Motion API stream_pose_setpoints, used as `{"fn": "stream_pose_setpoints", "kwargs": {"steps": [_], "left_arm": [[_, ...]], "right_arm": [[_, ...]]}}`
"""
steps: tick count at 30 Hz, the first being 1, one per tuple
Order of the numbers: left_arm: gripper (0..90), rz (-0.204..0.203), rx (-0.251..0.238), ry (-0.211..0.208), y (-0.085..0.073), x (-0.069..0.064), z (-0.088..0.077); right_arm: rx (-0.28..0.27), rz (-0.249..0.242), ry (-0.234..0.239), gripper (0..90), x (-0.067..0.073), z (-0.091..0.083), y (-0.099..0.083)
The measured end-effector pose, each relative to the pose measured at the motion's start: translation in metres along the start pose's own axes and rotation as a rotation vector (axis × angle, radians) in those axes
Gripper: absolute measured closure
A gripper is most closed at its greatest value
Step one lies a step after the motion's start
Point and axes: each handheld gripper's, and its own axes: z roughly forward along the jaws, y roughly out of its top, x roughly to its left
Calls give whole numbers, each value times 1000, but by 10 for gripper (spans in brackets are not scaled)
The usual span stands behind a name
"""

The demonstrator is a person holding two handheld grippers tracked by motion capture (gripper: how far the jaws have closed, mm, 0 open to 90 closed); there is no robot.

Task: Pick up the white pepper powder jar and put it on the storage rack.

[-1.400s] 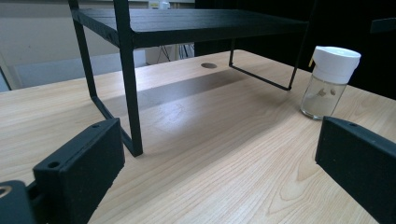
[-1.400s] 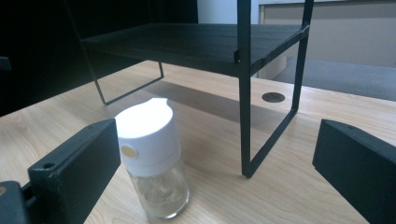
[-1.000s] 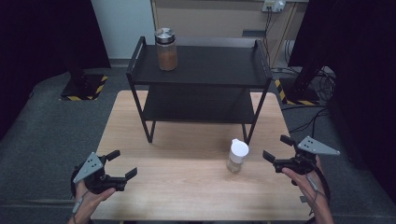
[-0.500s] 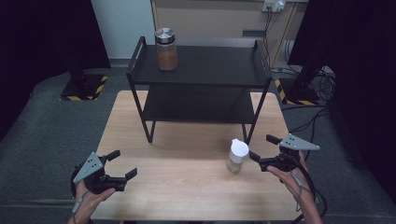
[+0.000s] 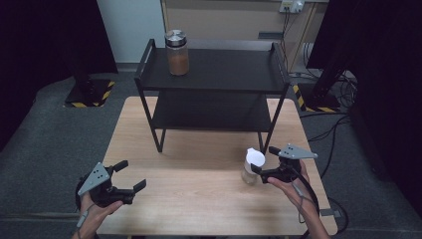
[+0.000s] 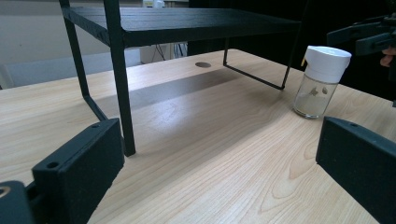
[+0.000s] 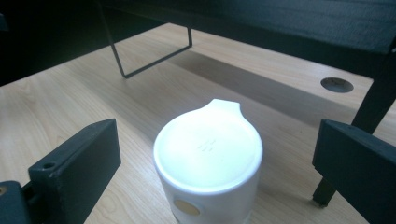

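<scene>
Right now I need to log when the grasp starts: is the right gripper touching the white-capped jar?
Apart. The right gripper view shows the right gripper open, table visible between each jaw and the white-capped jar.

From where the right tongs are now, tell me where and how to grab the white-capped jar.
Grip the white-capped jar across its wide white cap, coming level from its right, where the open right tongs already straddle it. It stands upright on the table, and the cap is broader than the clear body, so it probably gives the firmer hold. Keep off the cap's small spout.
</scene>
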Motion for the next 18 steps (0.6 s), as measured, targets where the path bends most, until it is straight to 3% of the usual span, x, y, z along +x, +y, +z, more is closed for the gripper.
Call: {"fn": "stream_pose_setpoints", "kwargs": {"steps": [9, 18], "left_arm": [[0, 2, -2, -7, 0, 0, 1], [0, 7, 3, -6, 1, 0, 0]], "right_arm": [[28, 0, -3, 71, 4, 18, -4], [50, -54, -45, 243, 13, 25, -3]]}}
